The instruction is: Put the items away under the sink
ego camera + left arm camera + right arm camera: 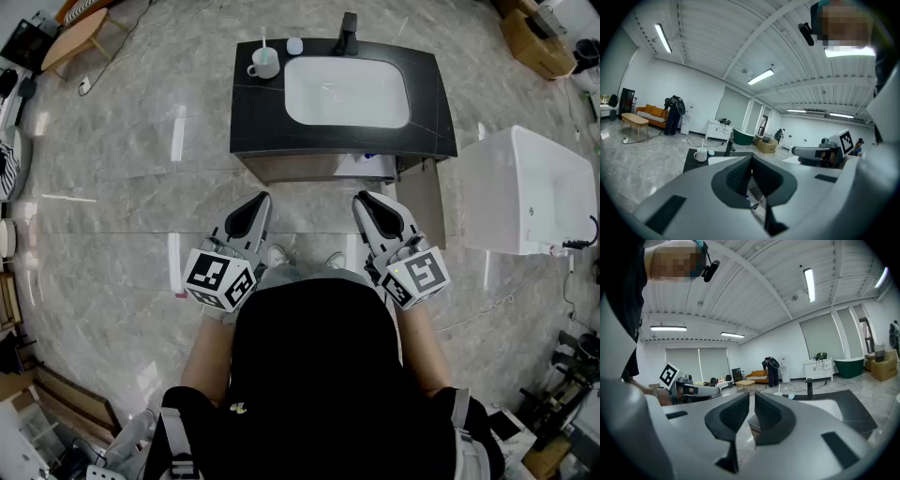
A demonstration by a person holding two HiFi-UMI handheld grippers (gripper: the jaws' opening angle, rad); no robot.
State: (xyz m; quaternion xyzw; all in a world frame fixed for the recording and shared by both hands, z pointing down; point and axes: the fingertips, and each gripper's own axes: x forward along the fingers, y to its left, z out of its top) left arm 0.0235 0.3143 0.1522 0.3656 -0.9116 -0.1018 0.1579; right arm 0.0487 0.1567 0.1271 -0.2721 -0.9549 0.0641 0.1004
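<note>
A black vanity top with a white basin stands ahead of me. On its back edge are a white mug holding a toothbrush, a small white item and a black faucet. A cabinet door hangs open at the front right, and something white and blue shows below the counter. My left gripper and right gripper hover side by side in front of the vanity, both shut and empty. The left gripper view shows the mug beyond the left gripper. The right gripper points toward the faucet.
A white tub-like unit stands to the right of the vanity. A cardboard box sits at the far right and a wooden coffee table at the far left. A person stands by an orange sofa in the distance. The floor is grey marble tile.
</note>
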